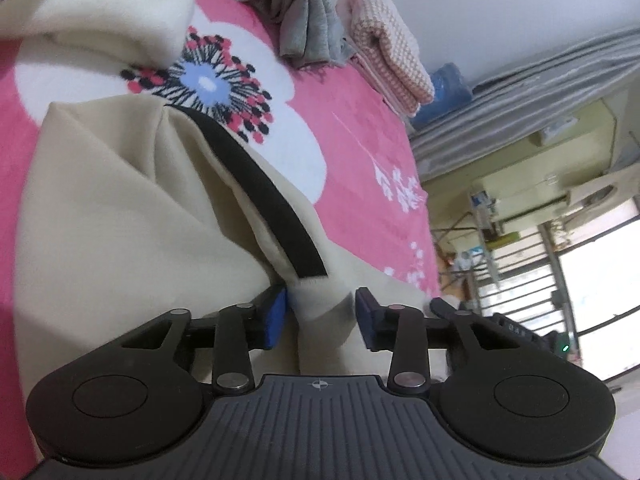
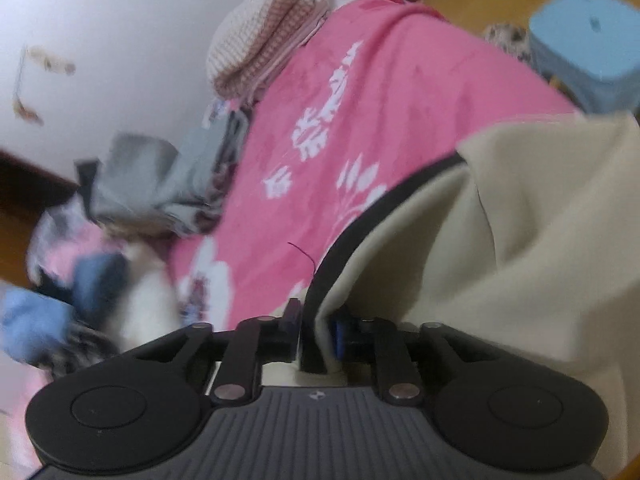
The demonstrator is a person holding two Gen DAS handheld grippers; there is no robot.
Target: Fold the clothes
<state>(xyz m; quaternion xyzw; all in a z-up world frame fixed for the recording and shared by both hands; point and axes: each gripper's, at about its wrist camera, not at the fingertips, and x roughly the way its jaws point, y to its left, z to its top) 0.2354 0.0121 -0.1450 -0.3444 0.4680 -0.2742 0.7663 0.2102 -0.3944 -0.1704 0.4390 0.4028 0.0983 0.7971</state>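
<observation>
Left wrist view has the left claw [image 1: 322,316] gaping around loose cream garment [image 1: 132,200] cloth on the pink bed [image 1: 360,128], while the right claw [image 2: 318,334] pinches its black-trimmed edge [image 2: 360,216], seemingly mid-fold; next needs both corners secured.

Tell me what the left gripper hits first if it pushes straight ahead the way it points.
The beige garment. A fold of it already sits between the left gripper's open jaws, with its black trim running ahead. Beyond lies the pink floral blanket, though depth is hard to judge.
</observation>
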